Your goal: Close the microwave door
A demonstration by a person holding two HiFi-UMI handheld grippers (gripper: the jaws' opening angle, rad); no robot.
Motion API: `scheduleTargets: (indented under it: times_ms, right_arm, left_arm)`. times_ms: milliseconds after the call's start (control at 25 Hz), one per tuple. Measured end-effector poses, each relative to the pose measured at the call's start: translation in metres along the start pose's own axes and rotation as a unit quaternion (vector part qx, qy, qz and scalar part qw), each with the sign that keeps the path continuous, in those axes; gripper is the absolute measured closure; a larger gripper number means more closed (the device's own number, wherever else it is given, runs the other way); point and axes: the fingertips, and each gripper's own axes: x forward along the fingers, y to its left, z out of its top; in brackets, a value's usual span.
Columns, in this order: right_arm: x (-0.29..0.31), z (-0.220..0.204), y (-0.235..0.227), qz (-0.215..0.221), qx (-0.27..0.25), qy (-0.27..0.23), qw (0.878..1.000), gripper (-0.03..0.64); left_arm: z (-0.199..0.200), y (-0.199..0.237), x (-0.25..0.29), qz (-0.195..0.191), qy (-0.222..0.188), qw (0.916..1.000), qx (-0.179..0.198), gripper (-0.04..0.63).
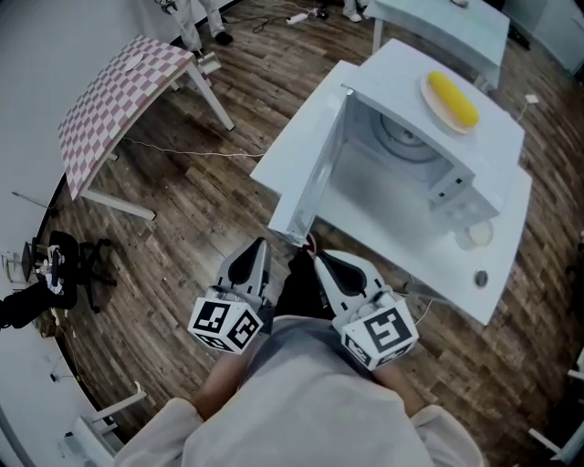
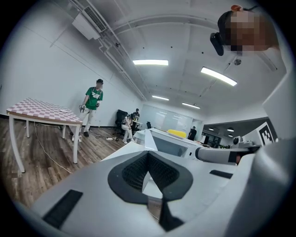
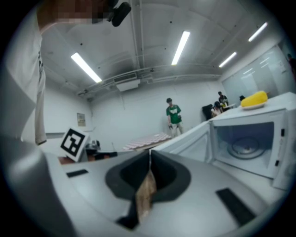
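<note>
White microwave (image 1: 388, 68), upper right of frame, front facing lower left. Door (image 1: 315, 173) swung wide open at centre; glass turntable (image 1: 408, 139) visible inside cavity.

- Microwave (image 1: 438, 182) set on table (image 1: 506, 246), at 2 o'clock in head view.
- Door (image 1: 306, 150) stood open on microwave's left side, at 12 o'clock; its near corner found just ahead of both grippers.
- Turntable (image 1: 406, 139) seen inside cavity.
- Plate (image 1: 429, 91) placed on microwave top, corn (image 1: 453, 98) laid on it.
- Left gripper (image 1: 259, 246) and right gripper (image 1: 322, 259) held side by side at 6 o'clock, before table's near edge.
- Checkered table (image 1: 119, 100) stood at 10 o'clock, well apart from microwave.
- Second table (image 1: 438, 23) placed behind microwave, at 1 o'clock.
</note>
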Motion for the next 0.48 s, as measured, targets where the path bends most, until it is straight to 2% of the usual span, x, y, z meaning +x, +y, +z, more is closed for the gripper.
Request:
scheduleTargets:
  times_ms: [480]
  right_arm:
    - [0.019,-0.002,-0.015,0.002,0.011,0.015,1.000,0.592]
  left_arm:
    - [-0.009,0.023,0.016,0.022,0.014,0.9996,-0.013,0.575]
